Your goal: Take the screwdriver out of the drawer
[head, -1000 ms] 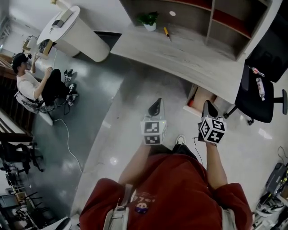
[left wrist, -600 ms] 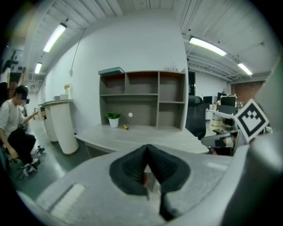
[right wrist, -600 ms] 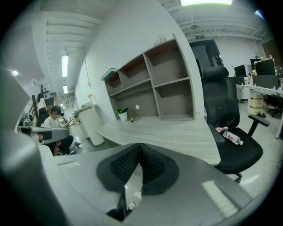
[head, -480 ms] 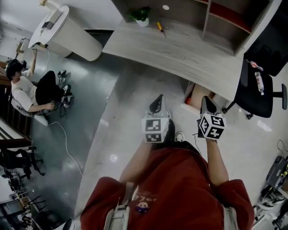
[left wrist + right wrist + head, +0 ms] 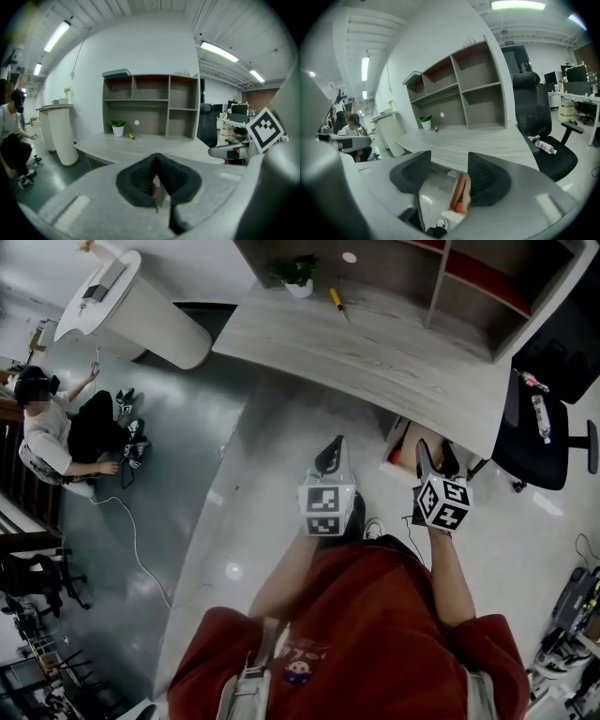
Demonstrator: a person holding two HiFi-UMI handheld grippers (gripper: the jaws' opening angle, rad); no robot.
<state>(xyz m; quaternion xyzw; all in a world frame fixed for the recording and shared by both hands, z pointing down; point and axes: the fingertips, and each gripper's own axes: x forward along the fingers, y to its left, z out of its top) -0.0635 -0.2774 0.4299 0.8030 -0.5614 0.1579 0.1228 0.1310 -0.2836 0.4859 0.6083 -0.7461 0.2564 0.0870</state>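
Carried nearer the open drawer [image 5: 403, 439], the right hand-held gripper [image 5: 449, 173] is being opened, nothing between its ribbed pads [image 5: 487, 178], while the left hand-held gripper [image 5: 157, 177] is kept shut. The slim screwdriver [image 5: 461, 193], dark shaft and red handle, is seen in the drawer below the wood-grain counter's [image 5: 375, 343] near edge; it could be rolled aside if closed on askew

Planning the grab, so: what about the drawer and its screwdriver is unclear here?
Drawer, head view: mostly hidden by the desk and the right gripper, whose empty jaws are opening.
Screwdriver, right gripper view: tip too small to tell.
Left gripper view: the left gripper blocks the drawer.
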